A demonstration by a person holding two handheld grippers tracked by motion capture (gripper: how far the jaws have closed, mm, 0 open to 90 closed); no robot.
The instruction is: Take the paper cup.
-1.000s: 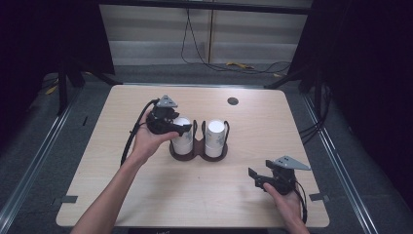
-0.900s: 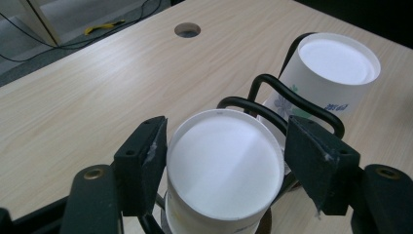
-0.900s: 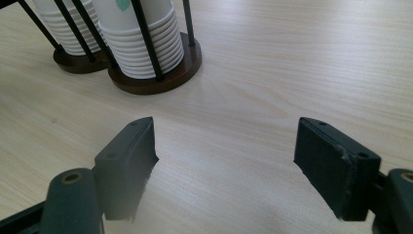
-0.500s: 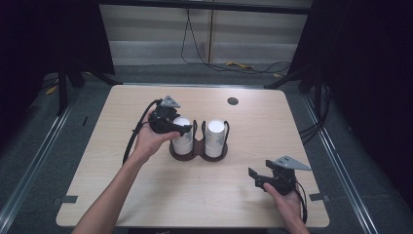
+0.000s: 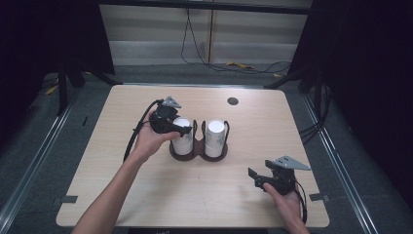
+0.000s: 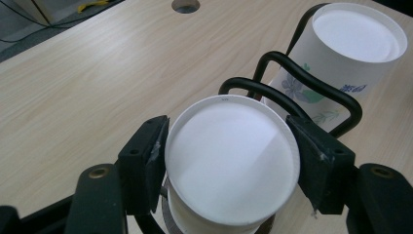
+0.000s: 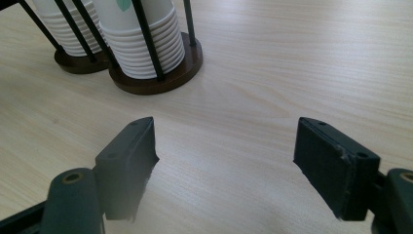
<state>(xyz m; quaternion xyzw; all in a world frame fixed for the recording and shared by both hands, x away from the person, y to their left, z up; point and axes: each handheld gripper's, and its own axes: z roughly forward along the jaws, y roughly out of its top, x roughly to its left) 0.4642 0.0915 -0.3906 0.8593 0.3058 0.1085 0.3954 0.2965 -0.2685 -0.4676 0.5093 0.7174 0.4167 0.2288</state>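
Observation:
A dark wooden cup holder (image 5: 197, 155) with black wire loops (image 6: 311, 80) stands mid-table and carries two stacks of upside-down white paper cups. My left gripper (image 5: 181, 127) sits over the left stack, its jaws pressed against both sides of the top cup (image 6: 231, 161). The right stack (image 5: 215, 134) stands beside it, with a flower print on its top cup (image 6: 350, 44). My right gripper (image 5: 257, 176) hovers near the table's front right, open with nothing between its jaws (image 7: 226, 156). Its view looks toward the stacks' lower rims (image 7: 146, 44).
The light wooden table (image 5: 292, 126) has a round cable hole (image 5: 233, 101) at the back, behind the holder. A black cable trails from the left gripper toward the table's left side. Bare tabletop lies between the right gripper and the holder.
My left gripper has edged slightly to the right, onto the left stack's top cup. The right gripper has not moved.

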